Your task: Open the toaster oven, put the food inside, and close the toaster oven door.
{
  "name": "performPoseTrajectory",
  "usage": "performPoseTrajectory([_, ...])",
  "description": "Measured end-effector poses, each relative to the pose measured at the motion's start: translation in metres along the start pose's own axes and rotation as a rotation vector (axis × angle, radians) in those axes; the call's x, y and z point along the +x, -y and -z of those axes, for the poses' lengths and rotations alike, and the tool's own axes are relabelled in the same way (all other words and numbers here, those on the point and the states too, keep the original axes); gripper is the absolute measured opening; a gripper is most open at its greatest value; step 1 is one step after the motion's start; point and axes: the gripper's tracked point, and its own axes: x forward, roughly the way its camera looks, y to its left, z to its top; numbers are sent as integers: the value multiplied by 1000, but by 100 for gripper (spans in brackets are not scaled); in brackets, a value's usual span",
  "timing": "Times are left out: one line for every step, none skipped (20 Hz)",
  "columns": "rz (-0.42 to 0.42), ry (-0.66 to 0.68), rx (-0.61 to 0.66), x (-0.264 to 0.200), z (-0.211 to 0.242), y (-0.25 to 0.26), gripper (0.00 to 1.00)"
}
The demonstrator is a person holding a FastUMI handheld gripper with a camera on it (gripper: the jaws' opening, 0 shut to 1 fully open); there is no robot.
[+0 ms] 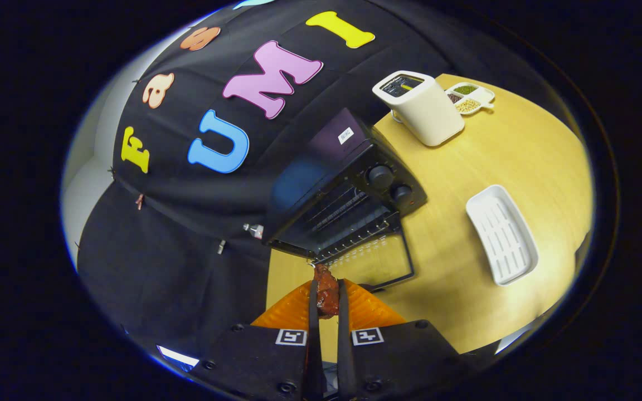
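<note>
Gripper view: gripper clenched on a reddish-brown piece of food, both fingers pressing its sides, food held up above the table. Just ahead of the fingers sits the black toaster oven, door dropped open, glass panel lying flat toward the gripper, wire rack visible inside, two knobs on its side panel. Wooden table beyond. White ribbed tray lies apart from the oven. White toaster stands farther back, a small divided dish of beans just beside it.
</note>
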Motion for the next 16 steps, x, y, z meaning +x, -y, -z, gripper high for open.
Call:
performPoseTrajectory([-6, 21, 4, 11, -4, -2, 15])
performPoseTrajectory([-9, 34, -1, 22, -6, -2, 14])
performPoseTrajectory([-7, 34, 1, 36, -7, -1, 15])
performPoseTrajectory([7, 29, 12, 49, -6, 1, 15])
performPoseTrajectory([17, 34, 20, 60, -10, 4, 14])
performPoseTrajectory([20, 50, 29, 74, -15, 5, 14])
performPoseTrajectory([15, 69, 40, 85, -20, 5, 15])
performPoseTrajectory([6, 82, 59, 94, -24, 4, 15])
performPoseTrajectory([-5, 93, 82, 105, -28, 2, 15])
performPoseTrajectory([-17, 103, 104, 115, -31, -1, 15])
performPoseTrajectory([-30, 109, 122, 126, -33, -2, 15])
performPoseTrajectory([-39, 113, 140, 135, -34, -3, 15])
performPoseTrajectory([-45, 126, 154, 145, -35, -4, 15])
performPoseTrajectory([-47, 149, 160, 153, -39, -5, 15])
performPoseTrajectory([-48, 172, 161, 161, -42, -4, 15])
performPoseTrajectory([-48, 189, 165, 167, -43, -2, 14])
